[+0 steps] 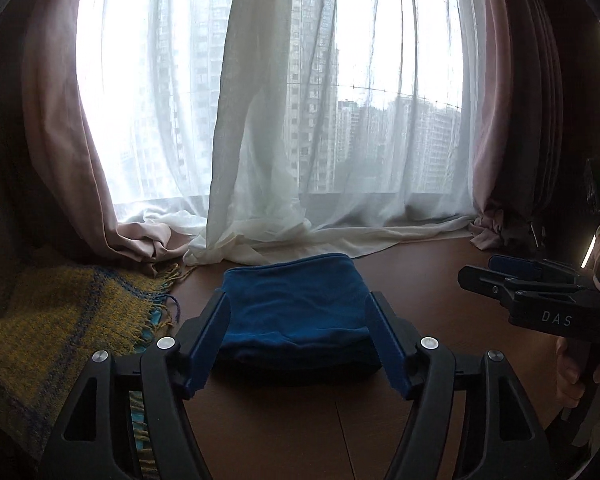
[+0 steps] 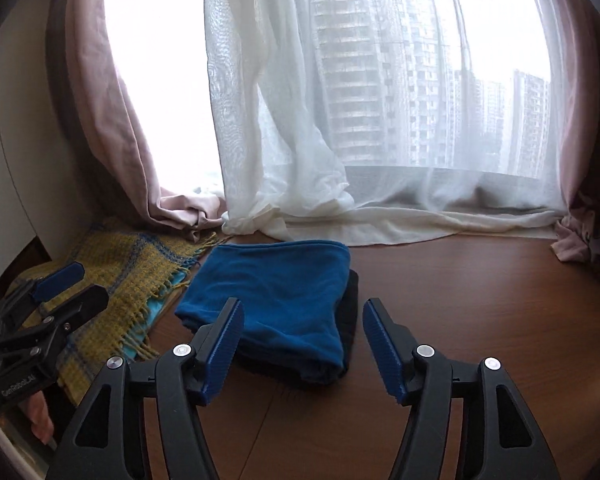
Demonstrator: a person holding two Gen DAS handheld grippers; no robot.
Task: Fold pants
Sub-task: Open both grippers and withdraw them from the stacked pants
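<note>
A folded bundle of blue fleece pants [image 1: 296, 312] lies flat on the brown wooden tabletop [image 1: 420, 300], a compact rectangle with a darker layer showing along its right and near edges in the right wrist view [image 2: 350, 312]. The black left gripper with blue ribbed pads [image 1: 298, 344] hovers above the near edge of the bundle with its jaws spread apart; the pants appear between the two pads in the picture but lie beyond and below them, and nothing is pinched. The black right gripper with blue ribbed pads [image 2: 304, 344] is likewise released, its jaws standing wide and empty above the near right corner of the bundle. Each gripper also appears at the edge of the other's view: the right one at the far right of the left wrist view [image 1: 512, 280], with part of a person's hand [image 1: 572, 368] on its handle, and the left one at the lower left of the right wrist view. To the left of the pants, just beside them, lies a yellow and blue checked woollen scarf with a fringe [image 2: 132, 280]. Behind the table, sheer white curtains [image 1: 268, 120] pool on the surface, flanked by heavier pink drapes [image 1: 60, 140], and tall apartment towers [image 2: 360, 80] show through the window.
</note>
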